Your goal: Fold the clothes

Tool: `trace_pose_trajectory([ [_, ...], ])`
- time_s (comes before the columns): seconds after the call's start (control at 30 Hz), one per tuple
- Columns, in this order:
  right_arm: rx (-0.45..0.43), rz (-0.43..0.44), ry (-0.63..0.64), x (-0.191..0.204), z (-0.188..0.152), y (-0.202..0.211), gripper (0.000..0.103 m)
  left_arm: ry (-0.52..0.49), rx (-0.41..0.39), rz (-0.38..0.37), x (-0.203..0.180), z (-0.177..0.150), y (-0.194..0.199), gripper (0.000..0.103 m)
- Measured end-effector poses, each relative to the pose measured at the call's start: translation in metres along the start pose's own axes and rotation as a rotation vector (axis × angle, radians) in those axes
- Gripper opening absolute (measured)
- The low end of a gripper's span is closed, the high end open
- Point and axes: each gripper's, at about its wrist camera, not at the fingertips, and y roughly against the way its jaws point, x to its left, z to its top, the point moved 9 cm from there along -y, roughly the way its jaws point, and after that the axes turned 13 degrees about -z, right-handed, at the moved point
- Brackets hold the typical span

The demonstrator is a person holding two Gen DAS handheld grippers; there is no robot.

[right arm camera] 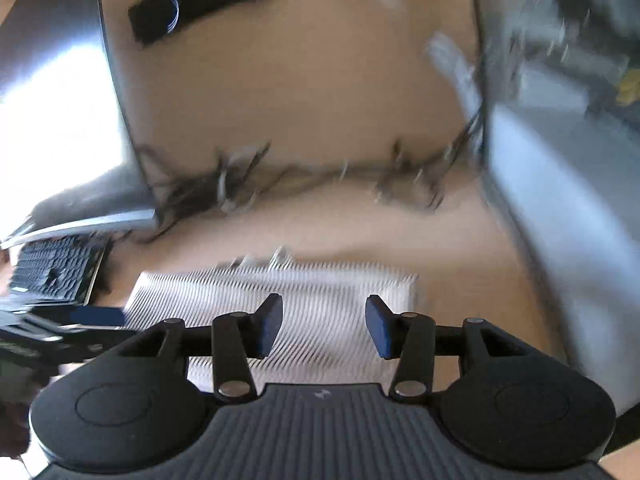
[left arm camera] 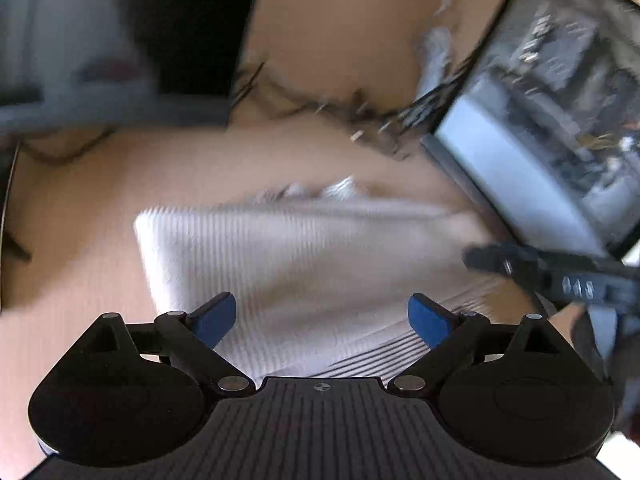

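Observation:
A white ribbed garment lies folded into a rough rectangle on the tan wooden table. My left gripper hovers over its near part with the blue pads wide apart and nothing between them. In the right wrist view the same garment lies flat below my right gripper, whose jaws stand partly apart with only cloth seen beyond them, none pinched. The right gripper shows as a dark blurred shape at the garment's right side in the left wrist view. The left gripper appears at the left edge of the right wrist view.
A monitor stands at the right of the left wrist view, with a tangle of dark cables behind the garment. A keyboard and another screen sit left in the right wrist view. A black strip lies at the back.

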Motion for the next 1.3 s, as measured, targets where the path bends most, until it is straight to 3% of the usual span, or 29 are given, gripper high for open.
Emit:
trace_pose_trajectory([
  [0.07,0.082,-0.014,-0.016,-0.002,-0.022,-0.02,0.045,0.022,0.018,0.03,0.013,-0.005,-0.005,0.096],
  [0.2,0.074,-0.002,0.009,-0.002,-0.029,-0.02,0.045,0.039,0.03,0.028,0.02,-0.002,-0.002,0.096],
  [0.3,0.057,-0.021,0.063,0.0,-0.014,-0.017,0.048,0.053,-0.03,0.005,0.016,0.015,0.01,0.096],
  [0.37,0.019,-0.036,0.083,0.001,-0.001,-0.013,0.058,0.068,-0.07,-0.018,0.015,0.026,0.014,0.097],
  [0.4,0.001,-0.045,0.09,0.001,0.007,-0.013,0.064,0.081,-0.072,-0.016,0.016,0.031,0.01,0.097],
  [0.47,-0.004,-0.059,0.08,0.0,0.019,-0.025,0.065,0.108,-0.051,0.005,0.022,0.032,-0.004,0.097],
  [0.6,0.127,-0.003,-0.002,-0.003,0.015,-0.065,0.07,0.122,-0.017,0.022,0.035,0.024,-0.02,0.099],
  [0.67,0.142,0.027,-0.055,-0.008,0.006,-0.073,0.071,0.115,-0.014,0.023,0.033,0.024,-0.018,0.099],
  [0.83,0.082,-0.004,-0.025,-0.009,0.004,-0.04,0.073,0.169,-0.042,0.041,0.034,0.025,0.005,0.099],
  [0.93,0.026,-0.008,0.011,-0.009,-0.005,-0.016,0.091,0.221,-0.061,-0.017,0.029,0.011,0.018,0.099],
  [0.97,0.035,-0.004,0.003,-0.009,-0.011,-0.015,0.102,0.243,-0.053,-0.025,0.029,0.003,0.016,0.099],
  [1.0,0.064,-0.007,-0.005,-0.011,-0.02,-0.02,0.103,0.251,-0.043,-0.017,0.03,-0.003,0.012,0.099],
  [1.1,0.144,-0.037,-0.034,-0.017,-0.042,-0.038,0.098,0.202,-0.039,0.025,0.027,-0.006,0.005,0.099],
  [1.17,0.128,-0.049,-0.011,-0.016,-0.039,-0.034,0.088,0.198,-0.037,0.035,0.026,-0.003,0.008,0.099],
  [1.23,0.087,-0.035,0.043,-0.012,-0.027,-0.02,0.086,0.198,-0.039,0.047,0.028,-0.001,0.012,0.099],
  [1.3,0.016,-0.074,0.113,-0.012,-0.012,-0.005,0.086,0.204,-0.06,0.051,0.027,0.002,0.02,0.099],
])
